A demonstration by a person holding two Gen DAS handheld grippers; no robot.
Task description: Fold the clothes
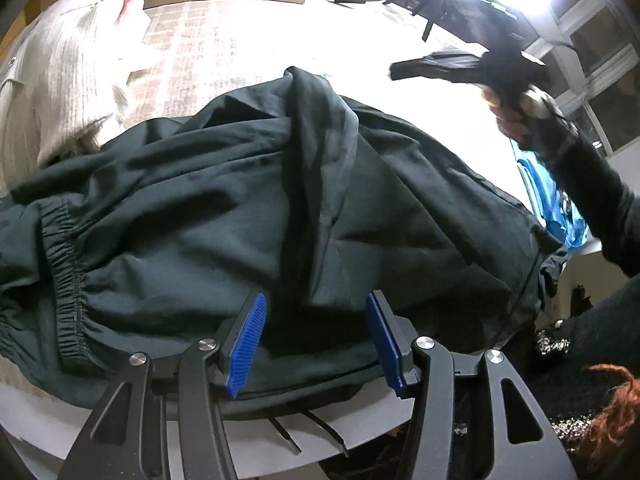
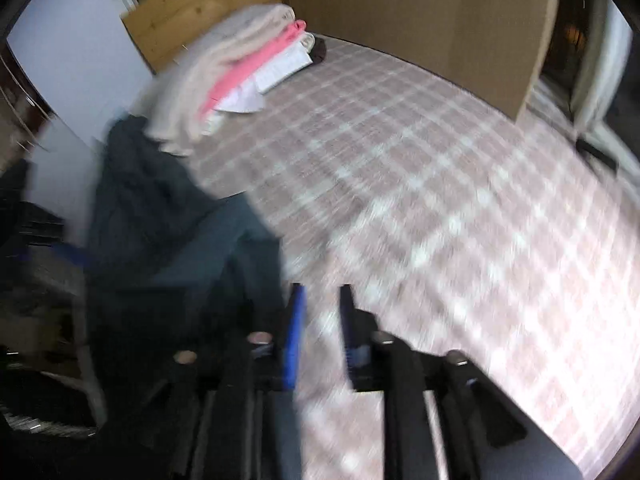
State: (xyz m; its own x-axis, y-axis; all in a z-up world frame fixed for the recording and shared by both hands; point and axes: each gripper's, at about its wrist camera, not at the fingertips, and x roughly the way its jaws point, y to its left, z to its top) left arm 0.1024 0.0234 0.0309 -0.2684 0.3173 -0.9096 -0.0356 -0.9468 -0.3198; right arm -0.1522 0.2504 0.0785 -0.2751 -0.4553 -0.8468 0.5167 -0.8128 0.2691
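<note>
Lying crumpled across the near edge of the bed (image 1: 248, 52), the dark green garment (image 1: 248, 184) fills most of the left wrist view, its gathered elastic band (image 1: 66, 280) toward the left and a raised fold running up its middle. The left gripper (image 1: 316, 344) hangs directly over the garment's near hem, its blue pads (image 1: 246, 344) spread apart with only flat cloth showing between them; it is released and pinches nothing. The bed carries a pink-and-white checked cover. At its far left corner sits a stack of folded clothes (image 2: 240, 64), cream on top with a pink layer and white ones beneath, and the garment's upper end lies just beside this stack, touching the cream piece. A blue item (image 1: 560, 204) shows past the garment's right end at the bed's right edge.

The right gripper (image 2: 322, 340) appears in the left wrist view held up above the bed, to the right of the garment and apart from it, gripped by a hand (image 1: 516, 116) in a dark sleeve. In its own blurred view, its jaws stand parted with bare checked cover between them, and the garment lies just to their left. It holds nothing. A wooden board (image 2: 420, 12) stands along the bed's far edge.
</note>
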